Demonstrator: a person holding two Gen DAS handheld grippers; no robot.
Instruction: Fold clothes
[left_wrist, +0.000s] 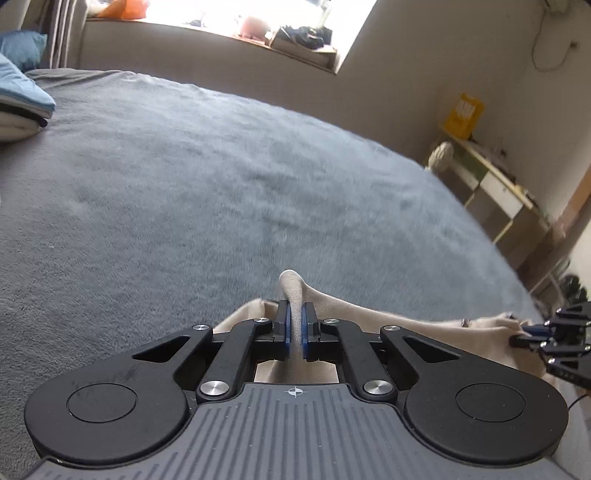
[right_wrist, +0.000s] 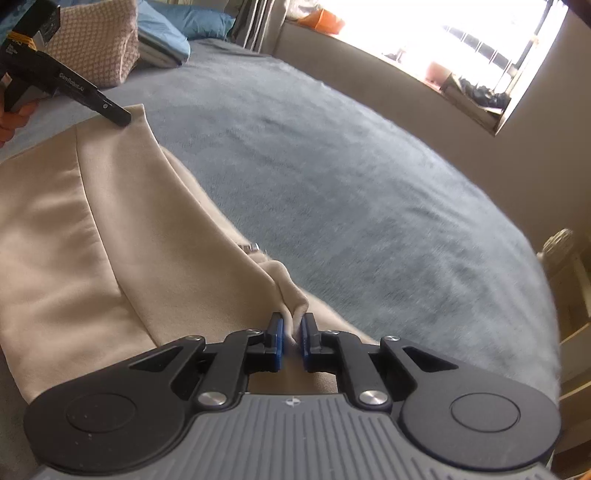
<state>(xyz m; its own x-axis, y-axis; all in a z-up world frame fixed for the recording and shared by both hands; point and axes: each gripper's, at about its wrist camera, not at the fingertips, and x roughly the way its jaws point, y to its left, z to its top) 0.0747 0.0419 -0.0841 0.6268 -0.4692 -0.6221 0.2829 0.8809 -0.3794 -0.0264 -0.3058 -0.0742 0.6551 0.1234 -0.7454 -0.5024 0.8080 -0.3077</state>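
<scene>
A beige garment (right_wrist: 92, 221) lies spread on the bed at the near left in the right wrist view. A small metal fitting (right_wrist: 252, 247) shows on its edge. My right gripper (right_wrist: 293, 326) is shut on a bunched corner of this garment. In the left wrist view my left gripper (left_wrist: 294, 317) is shut on another raised fold of the beige garment (left_wrist: 406, 325), with cloth sticking up between the blue pads (left_wrist: 283, 328). The right gripper (left_wrist: 524, 336) appears at that view's right edge, touching the cloth. The left gripper (right_wrist: 123, 118) shows at the garment's far corner, held by a hand (right_wrist: 11, 118).
A grey-blue blanket (left_wrist: 221, 166) covers the bed ahead. Blue pillows (left_wrist: 18, 85) and a pink knitted item (right_wrist: 99, 44) lie at the far left. A window sill (left_wrist: 295, 40) with clutter runs along the back wall. A shelf unit (left_wrist: 498, 184) with a yellow box (left_wrist: 463, 114) stands at right.
</scene>
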